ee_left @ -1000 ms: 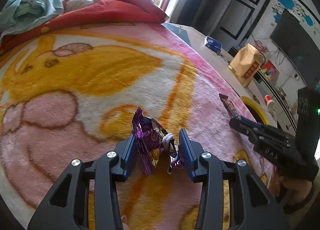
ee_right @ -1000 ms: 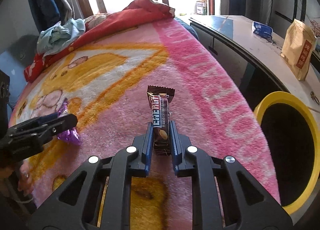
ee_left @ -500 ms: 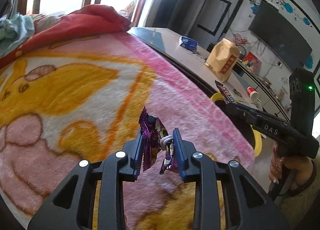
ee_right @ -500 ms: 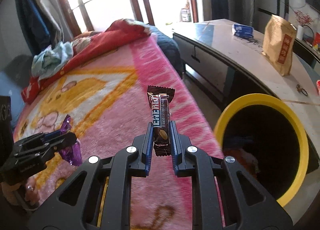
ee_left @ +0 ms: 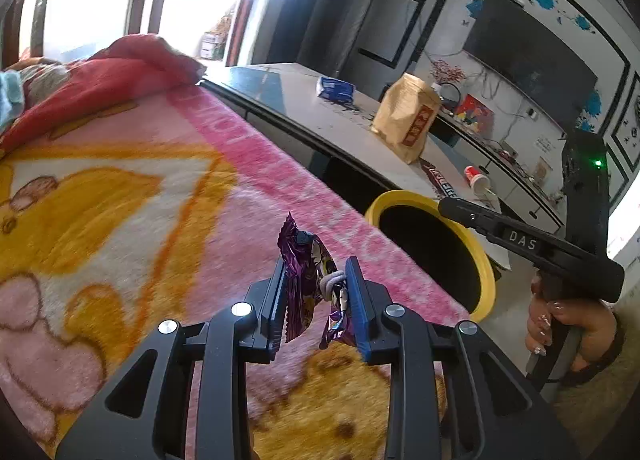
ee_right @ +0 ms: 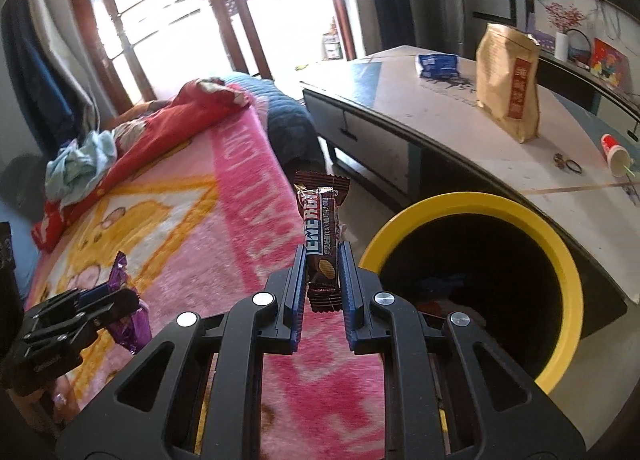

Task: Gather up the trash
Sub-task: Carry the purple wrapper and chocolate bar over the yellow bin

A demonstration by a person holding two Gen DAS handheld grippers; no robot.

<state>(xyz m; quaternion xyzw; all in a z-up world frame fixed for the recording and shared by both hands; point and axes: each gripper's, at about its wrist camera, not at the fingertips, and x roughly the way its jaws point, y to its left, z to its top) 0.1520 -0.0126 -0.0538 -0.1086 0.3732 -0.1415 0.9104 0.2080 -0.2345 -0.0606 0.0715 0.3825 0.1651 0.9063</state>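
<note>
My left gripper (ee_left: 316,272) is shut on a crumpled purple wrapper (ee_left: 306,272) and holds it above the pink blanket, left of the bin. My right gripper (ee_right: 322,264) is shut on a brown snack bar wrapper (ee_right: 322,228), upright, beside the left rim of the yellow-rimmed black trash bin (ee_right: 560,260). In the left wrist view the right gripper (ee_left: 452,202) reaches over the bin (ee_left: 484,264) with the bar (ee_left: 440,182) at its tip. In the right wrist view the left gripper (ee_right: 128,296) and purple wrapper (ee_right: 120,272) sit at lower left.
A pink and yellow blanket (ee_left: 120,200) covers the bed. A red quilt (ee_right: 160,120) and a blue cloth (ee_right: 80,164) lie at its far end. A low table (ee_right: 440,116) behind the bin holds a tan paper bag (ee_right: 508,80), a blue packet (ee_right: 436,64) and a red cup (ee_right: 614,148).
Both grippers have lifted off the blanket and swung right toward the bin, each still holding its wrapper. The bin has come fully into both views.
</note>
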